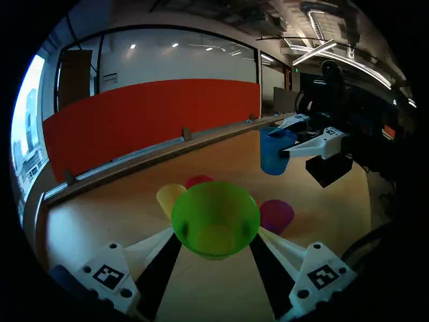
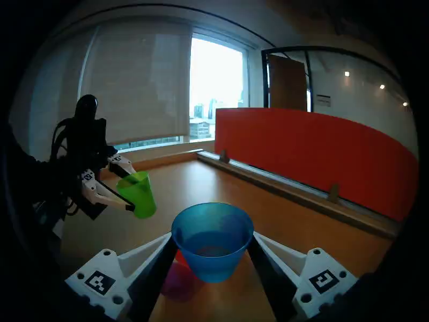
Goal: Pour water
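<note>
Fingers (image 1: 161, 268): left gripper (image 1: 216, 234) clamps green cup (image 1: 215, 214), right gripper (image 2: 212, 240) clamps blue cup (image 2: 212, 252); at least three cups (image 1: 276, 214) on table (image 1: 332, 214).

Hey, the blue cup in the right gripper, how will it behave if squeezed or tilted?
The blue cup looks like thin translucent plastic, so it is probably light and likely to flex under a squeeze. Its smooth tapered wall might slide between the fingers.

A green cup (image 1: 215, 217) and blue cup (image 2: 212, 239), both translucent; beyond the green cup, a yellow cup (image 1: 170, 197), red cup (image 1: 199, 180), purple cup (image 1: 276, 214) and orange-red partition (image 1: 150, 115).
</note>
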{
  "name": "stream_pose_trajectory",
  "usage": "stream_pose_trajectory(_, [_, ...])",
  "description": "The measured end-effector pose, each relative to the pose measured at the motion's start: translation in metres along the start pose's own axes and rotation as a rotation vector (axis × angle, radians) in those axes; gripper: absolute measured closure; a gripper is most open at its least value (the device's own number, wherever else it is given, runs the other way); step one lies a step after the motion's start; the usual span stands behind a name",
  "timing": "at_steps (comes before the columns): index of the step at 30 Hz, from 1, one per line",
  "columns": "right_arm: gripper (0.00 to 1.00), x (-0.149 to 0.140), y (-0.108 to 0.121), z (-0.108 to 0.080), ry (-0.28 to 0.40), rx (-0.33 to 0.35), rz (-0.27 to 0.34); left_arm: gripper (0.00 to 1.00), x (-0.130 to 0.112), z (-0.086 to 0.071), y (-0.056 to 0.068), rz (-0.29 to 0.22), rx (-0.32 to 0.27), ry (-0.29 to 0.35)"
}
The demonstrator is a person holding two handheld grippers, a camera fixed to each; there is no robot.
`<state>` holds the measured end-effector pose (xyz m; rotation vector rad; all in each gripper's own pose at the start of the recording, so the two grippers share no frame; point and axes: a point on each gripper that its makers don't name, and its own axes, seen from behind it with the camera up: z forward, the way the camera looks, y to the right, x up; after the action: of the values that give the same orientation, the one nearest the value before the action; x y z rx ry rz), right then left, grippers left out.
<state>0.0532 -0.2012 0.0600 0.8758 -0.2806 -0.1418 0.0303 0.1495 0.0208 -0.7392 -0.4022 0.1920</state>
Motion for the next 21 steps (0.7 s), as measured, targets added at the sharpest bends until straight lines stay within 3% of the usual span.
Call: stream_pose_trajectory(21, [0.1,0.011,-0.007,-0.006,0.054,-0.011,0.005,0.19,0.025,-0.014,-0.001,-0.02,0.025,0.096])
